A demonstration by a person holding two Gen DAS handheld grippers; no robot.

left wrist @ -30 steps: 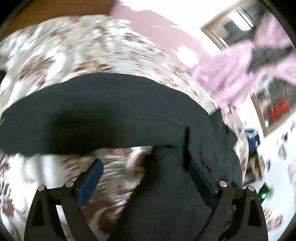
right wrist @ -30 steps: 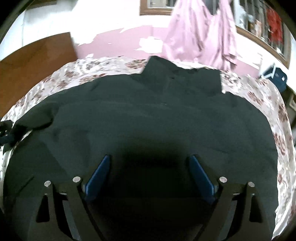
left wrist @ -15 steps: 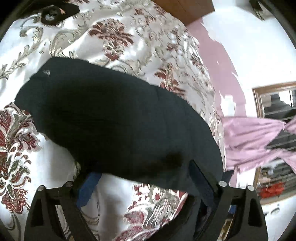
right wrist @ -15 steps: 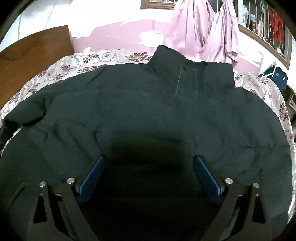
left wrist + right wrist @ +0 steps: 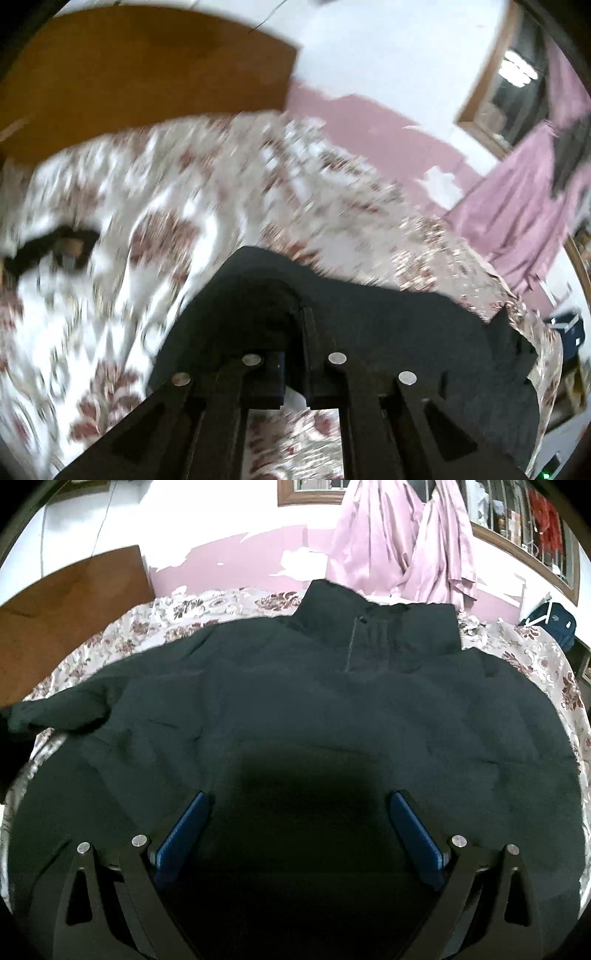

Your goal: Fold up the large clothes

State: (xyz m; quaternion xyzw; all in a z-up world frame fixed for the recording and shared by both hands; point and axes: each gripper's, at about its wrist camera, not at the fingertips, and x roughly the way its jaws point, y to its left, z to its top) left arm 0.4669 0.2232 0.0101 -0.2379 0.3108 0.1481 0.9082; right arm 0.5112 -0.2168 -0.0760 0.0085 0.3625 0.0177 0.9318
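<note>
Left jaws just closed, pinching black jacket (image 5: 369, 325) sleeve; right jaws spread above jacket; floral bedspread (image 5: 147, 229), pink curtain (image 5: 399, 542) beyond

One jacket, one bedspread, two grippers, and a few single things around the room.

One dark jacket (image 5: 295, 709) lies spread over one floral bedspread (image 5: 155, 229), with one collar (image 5: 376, 627) at the far edge. There are two grippers, each with two fingers: the left gripper (image 5: 293, 328) and the right gripper (image 5: 295, 827). One pink curtain (image 5: 402, 542), one wooden board (image 5: 140, 70), one blue case (image 5: 554, 624).
</note>
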